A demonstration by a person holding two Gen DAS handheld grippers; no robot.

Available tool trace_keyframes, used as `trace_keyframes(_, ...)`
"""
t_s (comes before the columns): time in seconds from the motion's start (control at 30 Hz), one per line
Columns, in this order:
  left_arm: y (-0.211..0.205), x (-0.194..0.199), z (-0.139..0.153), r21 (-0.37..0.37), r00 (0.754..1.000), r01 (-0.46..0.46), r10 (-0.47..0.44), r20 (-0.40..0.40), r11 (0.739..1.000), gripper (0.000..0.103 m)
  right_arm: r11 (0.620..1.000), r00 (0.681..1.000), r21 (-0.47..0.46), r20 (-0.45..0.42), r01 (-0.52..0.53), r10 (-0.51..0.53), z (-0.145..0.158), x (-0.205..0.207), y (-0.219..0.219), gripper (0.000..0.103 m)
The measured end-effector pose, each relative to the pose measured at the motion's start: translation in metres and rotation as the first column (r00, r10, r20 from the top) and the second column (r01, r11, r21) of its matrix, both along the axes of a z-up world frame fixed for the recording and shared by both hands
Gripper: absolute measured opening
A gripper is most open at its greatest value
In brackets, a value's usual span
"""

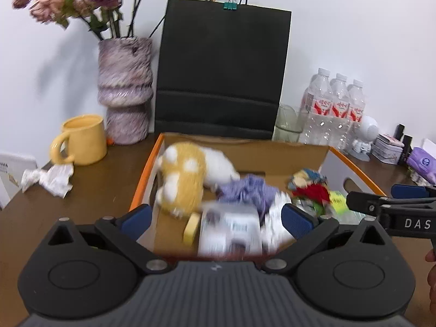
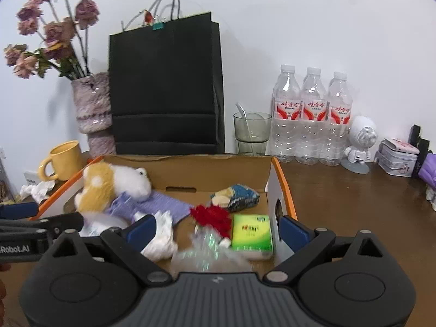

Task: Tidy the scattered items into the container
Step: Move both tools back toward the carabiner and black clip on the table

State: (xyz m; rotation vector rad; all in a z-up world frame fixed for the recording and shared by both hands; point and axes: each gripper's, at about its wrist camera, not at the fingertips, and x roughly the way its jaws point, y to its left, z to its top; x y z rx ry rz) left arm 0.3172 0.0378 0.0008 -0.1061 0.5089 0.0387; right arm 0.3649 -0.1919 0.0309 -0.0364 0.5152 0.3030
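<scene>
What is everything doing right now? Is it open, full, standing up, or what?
Left gripper: open, holding nothing.
Right gripper: open, holding nothing.
Box: open, toys and packets inside.
Plush: lying in the box.
Bag: upright, clipped at the top.
Mug: upright on the table.
Bottles: upright, capped.
Glass: upright, spoon inside.
Tissue: crumpled on the table.

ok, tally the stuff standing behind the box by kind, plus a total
Water bottles: 3
Black paper bag: 1
Vase of dried flowers: 1
Yellow mug: 1
Glass with a spoon: 1
White robot figurine: 1
Total: 8
</scene>
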Motion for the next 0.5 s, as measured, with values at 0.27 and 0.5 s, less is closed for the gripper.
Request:
trace_keyframes(0.27, 0.004, -0.042, -0.023, -0.008, 0.998, -0.036, 0.036, -0.054, 0.999, 0.103, 0.999, 1.000, -0.038, -0.007, -0.007, 0.007, -0.017, -0.056, -0.010, 0.097)
trace_keyframes(0.5, -0.008, -0.032, -0.047, 0.022, 0.991, -0.033, 0.035, -0.130, 0.999, 0.089, 0.997, 0.997, -0.079, -0.072, -0.026, 0.020, -0.045, -0.068, -0.005, 0.096)
